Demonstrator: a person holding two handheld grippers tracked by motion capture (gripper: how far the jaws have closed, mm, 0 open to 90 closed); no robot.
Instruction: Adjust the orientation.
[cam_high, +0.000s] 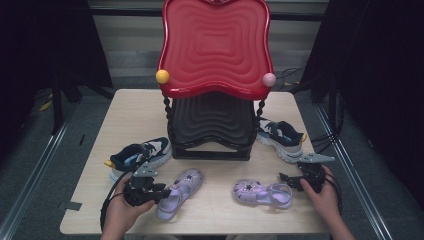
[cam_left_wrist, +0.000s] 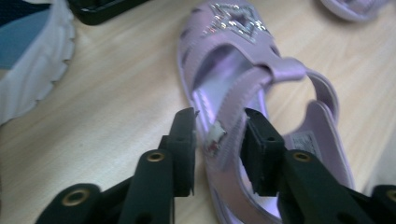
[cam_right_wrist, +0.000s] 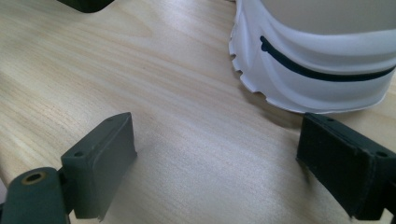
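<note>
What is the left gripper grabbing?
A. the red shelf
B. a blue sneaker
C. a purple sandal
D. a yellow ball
C: in the left gripper view the left gripper has its two black jaws closed on the side and strap of the purple sandal, while the blue sneaker lies apart on the table.

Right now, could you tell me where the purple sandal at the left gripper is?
In the high view the purple sandal lies front-left on the table, just before the dark-blue sneaker, with the left gripper closed on its strap.
</note>
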